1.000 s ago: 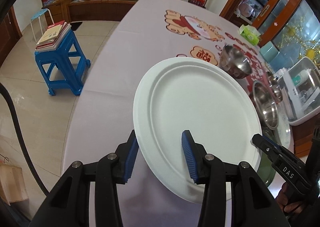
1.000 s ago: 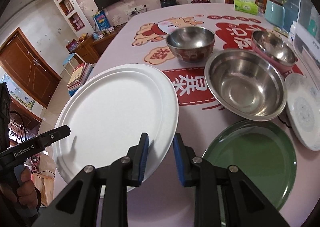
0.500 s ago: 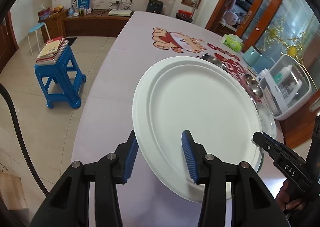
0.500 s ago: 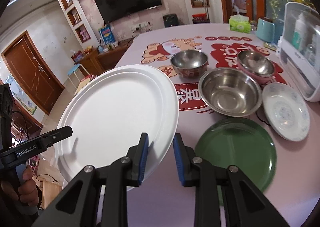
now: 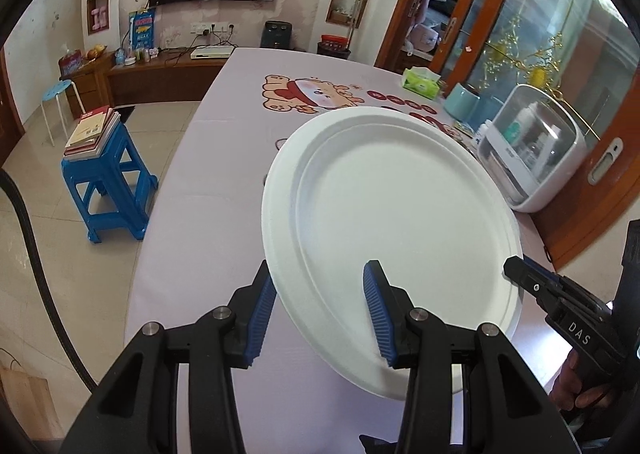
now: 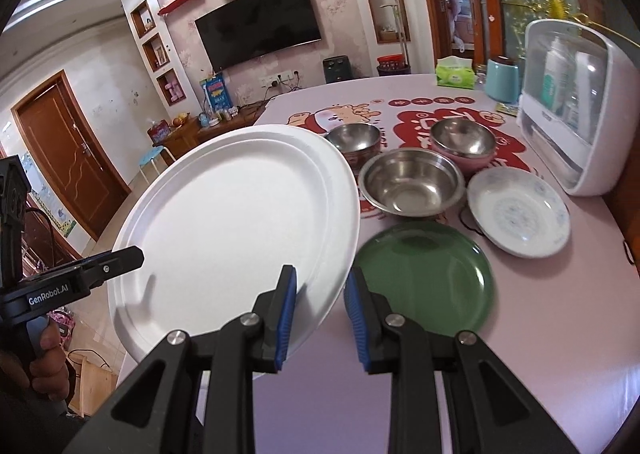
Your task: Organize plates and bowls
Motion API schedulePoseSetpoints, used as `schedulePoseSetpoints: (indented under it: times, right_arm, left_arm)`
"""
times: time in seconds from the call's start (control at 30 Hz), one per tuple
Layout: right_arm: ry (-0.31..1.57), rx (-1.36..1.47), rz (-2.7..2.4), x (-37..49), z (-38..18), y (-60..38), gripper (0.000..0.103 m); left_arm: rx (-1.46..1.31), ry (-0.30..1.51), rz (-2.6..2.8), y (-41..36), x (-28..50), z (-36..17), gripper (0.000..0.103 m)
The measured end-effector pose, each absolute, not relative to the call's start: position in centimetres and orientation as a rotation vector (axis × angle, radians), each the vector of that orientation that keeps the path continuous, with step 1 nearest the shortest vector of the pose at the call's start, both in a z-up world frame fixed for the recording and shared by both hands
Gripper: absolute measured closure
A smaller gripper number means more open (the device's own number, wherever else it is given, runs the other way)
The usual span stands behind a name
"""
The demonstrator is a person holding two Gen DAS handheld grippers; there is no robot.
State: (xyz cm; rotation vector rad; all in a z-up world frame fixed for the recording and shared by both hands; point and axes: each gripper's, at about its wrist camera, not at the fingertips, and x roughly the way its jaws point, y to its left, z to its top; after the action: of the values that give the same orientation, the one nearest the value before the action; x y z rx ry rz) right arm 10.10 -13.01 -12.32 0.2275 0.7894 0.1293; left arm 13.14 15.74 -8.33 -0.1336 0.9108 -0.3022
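Compared with a second ago, the big white plate (image 5: 392,238) is higher above the table (image 5: 208,158), and more of the room's far wall and television shows behind it in both views; the metal bowls that showed past its right edge in the left view are now hidden behind it. The left gripper (image 5: 320,314) straddles the plate's near left rim, one blue pad below the edge and one above the plate's face, with a visible gap, so I cannot tell whether it truly pinches. The right gripper (image 6: 320,314) has its jaws narrow with the plate's near right rim between them; firm contact is also unclear. On the table, seen from the right view, a green plate (image 6: 432,278) lies just beyond the right gripper, with a patterned white plate (image 6: 520,210) to its right. Behind them stand three steel bowls: a wide one (image 6: 412,182), a smaller one (image 6: 354,138) and one with a pink outside (image 6: 464,142). All hold nothing. A white lidded box (image 6: 580,106) at the right edge holds bottles.
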Motion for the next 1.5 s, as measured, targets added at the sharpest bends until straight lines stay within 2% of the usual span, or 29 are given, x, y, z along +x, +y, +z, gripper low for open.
schedulePoseSetpoints:
  times: [0.8, 1.5]
  right_arm:
    - [0.875, 0.173, 0.174, -1.3, -14.1, -21.0, 0.077]
    - [1.100, 0.170, 0.149, -4.7, -20.8, -25.9, 0.075]
  left_arm:
    - [-0.190, 0.997, -0.235, 6.0, -1.3, -10.7, 0.061]
    - [-0.160, 1.181, -0.195, -0.1, -3.7, -17.4, 0.060]
